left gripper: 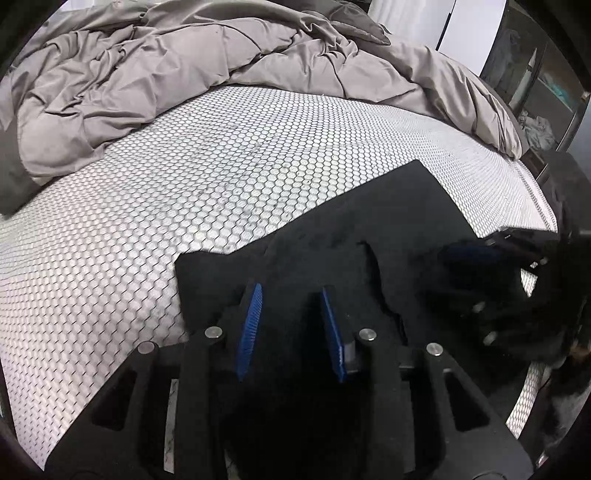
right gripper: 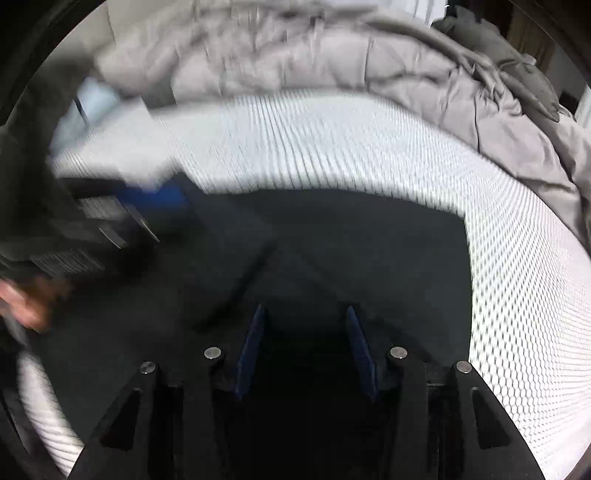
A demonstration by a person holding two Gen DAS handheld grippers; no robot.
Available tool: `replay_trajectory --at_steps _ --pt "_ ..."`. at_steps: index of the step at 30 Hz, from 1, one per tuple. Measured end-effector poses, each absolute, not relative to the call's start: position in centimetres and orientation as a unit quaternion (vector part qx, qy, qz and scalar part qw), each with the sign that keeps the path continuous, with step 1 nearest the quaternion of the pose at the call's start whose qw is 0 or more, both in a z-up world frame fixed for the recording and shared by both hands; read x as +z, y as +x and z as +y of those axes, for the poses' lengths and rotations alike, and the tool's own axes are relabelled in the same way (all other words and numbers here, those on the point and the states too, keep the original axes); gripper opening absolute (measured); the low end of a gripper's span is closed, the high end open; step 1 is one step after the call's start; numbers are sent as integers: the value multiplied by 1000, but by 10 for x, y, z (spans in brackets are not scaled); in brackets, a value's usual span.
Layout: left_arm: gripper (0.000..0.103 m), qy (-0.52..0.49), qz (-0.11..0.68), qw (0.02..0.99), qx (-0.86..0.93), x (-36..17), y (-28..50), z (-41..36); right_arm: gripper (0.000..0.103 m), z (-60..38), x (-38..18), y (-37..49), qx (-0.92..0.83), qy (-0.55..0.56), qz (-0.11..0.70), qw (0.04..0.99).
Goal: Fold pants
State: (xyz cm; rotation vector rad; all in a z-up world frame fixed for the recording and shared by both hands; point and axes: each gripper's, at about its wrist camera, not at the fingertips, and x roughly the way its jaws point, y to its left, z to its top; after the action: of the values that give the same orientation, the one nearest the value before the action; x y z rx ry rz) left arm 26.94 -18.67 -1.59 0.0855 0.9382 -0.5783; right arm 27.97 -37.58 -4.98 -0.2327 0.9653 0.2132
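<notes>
— What sort of room is it?

— A bedroom. A mattress fills most of both views, its cover white with a dark honeycomb print. A zip or seam runs along its right edge.

— Any bedding?

— A grey duvet lies crumpled in deep folds across the far side of the mattress (in the right wrist view it is smeared by blur,).

— And beyond the bed?

— At the upper right a bright white wall panel, and beside it a dark glass-fronted cabinet with something pale and teal behind the glass, too small to tell.

— The light?

— Even and cool, with no hard shadows on the cover.
</notes>
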Motion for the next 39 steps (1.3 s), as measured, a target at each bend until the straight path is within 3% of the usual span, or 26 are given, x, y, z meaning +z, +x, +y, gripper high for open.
replay_trajectory --at_steps 5,9,12,14,18,22,25,28,34,39 --pt "31 54 427 852 -298 17 225 -187 46 -418 -38 242 97 -97 455 880" --pt "44 84 423 833 -347 14 186 -204 47 -410 -13 224 152 -29 420 894" --pt "44 80 432 833 -337 -20 169 -199 48 -377 -21 225 194 -47 429 881" --pt "44 85 431 837 -326 -14 159 -187 48 -366 -44 232 181 -73 464 864" --pt "44 81 448 856 -245 -5 135 -154 48 -386 -48 215 138 -111 456 872" --pt "46 48 402 872 -276 26 113 -162 48 -420 -37 195 132 -58 443 885" --pt "48 60 420 847 -321 6 114 -189 49 -395 -24 185 184 -26 416 890" --pt "48 89 427 838 -327 -18 103 -192 49 -363 -42 193 205 -53 439 873" --pt "48 81 426 843 -318 -17 80 -150 50 -379 -53 175 155 -113 443 876" --pt "48 66 401 858 -314 5 87 -132 50 -393 -41 157 153 -92 430 885"
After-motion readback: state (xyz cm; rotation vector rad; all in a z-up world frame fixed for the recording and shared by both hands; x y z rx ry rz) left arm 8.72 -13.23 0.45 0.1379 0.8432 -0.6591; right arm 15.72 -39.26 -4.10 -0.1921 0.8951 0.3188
